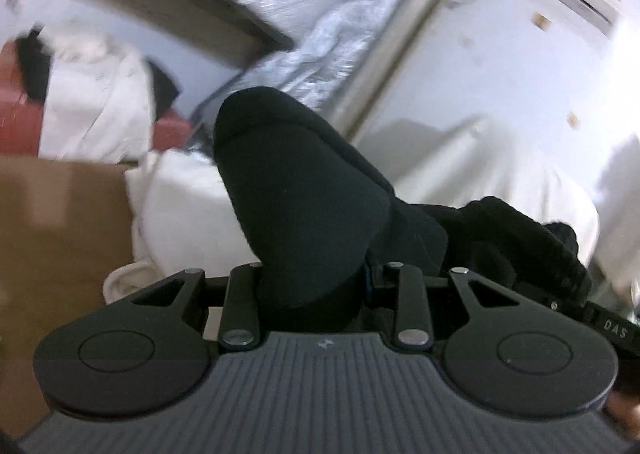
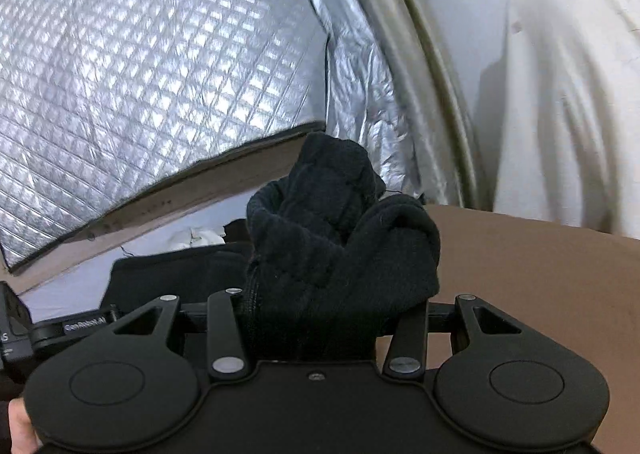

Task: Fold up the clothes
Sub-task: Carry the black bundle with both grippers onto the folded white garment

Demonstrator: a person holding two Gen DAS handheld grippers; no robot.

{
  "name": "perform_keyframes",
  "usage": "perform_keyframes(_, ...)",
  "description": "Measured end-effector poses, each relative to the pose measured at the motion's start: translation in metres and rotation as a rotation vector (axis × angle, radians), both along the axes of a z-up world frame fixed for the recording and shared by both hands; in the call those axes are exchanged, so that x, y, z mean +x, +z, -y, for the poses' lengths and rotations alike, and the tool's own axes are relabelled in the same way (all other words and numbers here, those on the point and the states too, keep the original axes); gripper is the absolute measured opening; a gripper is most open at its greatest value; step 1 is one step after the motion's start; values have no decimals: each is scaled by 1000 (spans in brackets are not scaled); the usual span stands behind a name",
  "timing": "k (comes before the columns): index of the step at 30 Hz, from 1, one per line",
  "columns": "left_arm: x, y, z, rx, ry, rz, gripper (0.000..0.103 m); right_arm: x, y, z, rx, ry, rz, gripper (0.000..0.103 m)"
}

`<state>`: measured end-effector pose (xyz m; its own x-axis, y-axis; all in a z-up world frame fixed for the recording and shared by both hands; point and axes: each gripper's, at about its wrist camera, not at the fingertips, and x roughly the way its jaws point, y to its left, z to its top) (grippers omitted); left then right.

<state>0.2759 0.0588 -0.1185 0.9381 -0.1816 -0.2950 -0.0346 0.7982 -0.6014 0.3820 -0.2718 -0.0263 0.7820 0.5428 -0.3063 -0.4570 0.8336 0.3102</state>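
A black garment (image 1: 296, 189) bulges up out of my left gripper (image 1: 316, 278), which is shut on it; the cloth hides the fingertips. It runs on to the right in a thick ribbed fold (image 1: 520, 234). In the right wrist view the same black garment (image 2: 344, 242) is bunched in my right gripper (image 2: 332, 302), shut on a ribbed hem, with the fingers also buried in cloth. Both grippers hold the garment lifted off the brown table (image 2: 520, 274). The other gripper's body shows at the edge of each view.
White cloth (image 1: 180, 205) lies heaped on the brown table (image 1: 60, 254), with a red object (image 1: 16, 121) and more white fabric behind. A silver quilted sheet (image 2: 140, 73), a metal pipe (image 2: 432, 73) and a white draped cloth (image 2: 560, 113) stand beyond the table.
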Motion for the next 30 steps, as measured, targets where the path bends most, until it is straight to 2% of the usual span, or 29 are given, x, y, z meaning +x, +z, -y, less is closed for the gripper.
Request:
perform_keyframes(2, 18, -14, -18, -52, 24, -37, 30, 17, -6, -16, 8, 4, -26, 49)
perform_keyframes(3, 26, -14, -23, -43, 31, -55, 30, 23, -8, -25, 3, 6, -34, 49)
perform_keyframes(4, 34, -13, -28, -26, 37, -69, 30, 28, -9, -33, -6, 11, -43, 49)
perform_keyframes(7, 59, 13, -31, 125, 55, -60, 30, 48, -10, -52, 16, 18, -68, 49)
perform_keyframes(10, 73, 40, -38, 224, 78, 7, 30, 69, -10, -62, 91, 31, -72, 49)
perform_keyframes(12, 85, 48, -47, 244, 95, 19, 30, 89, -11, -69, 146, 43, -76, 49)
perform_keyframes(13, 94, 47, -56, 215, 100, 27, 30, 102, -12, -72, 177, 46, -81, 49)
perform_keyframes(16, 124, 31, -82, 115, 135, 20, 30, 145, -28, -82, 277, 25, -117, 49)
perform_keyframes(18, 148, 14, -93, 108, 144, -33, 32, 170, -56, -89, 275, -1, -158, 49)
perform_keyframes(22, 187, -53, -103, 110, 193, -306, 43, 211, -121, -104, 203, -66, -245, 51)
perform_keyframes(23, 185, -64, -107, 89, 214, -301, 53, 218, -137, -105, 198, -80, -258, 55)
perform_keyframes(25, 185, -71, -111, 65, 232, -304, 62, 218, -160, -93, 275, -74, -245, 57)
perform_keyframes(26, 186, -70, -112, 58, 234, -311, 62, 217, -163, -90, 293, -69, -246, 57)
perform_keyframes(27, 187, -69, -111, 62, 236, -316, 60, 215, -163, -91, 283, -66, -238, 57)
perform_keyframes(28, 190, -63, -105, 116, 242, -319, 58, 213, -158, -94, 261, -58, -224, 58)
perform_keyframes(30, 192, -56, -87, 232, 260, -324, 55, 210, -133, -105, 164, -24, -168, 52)
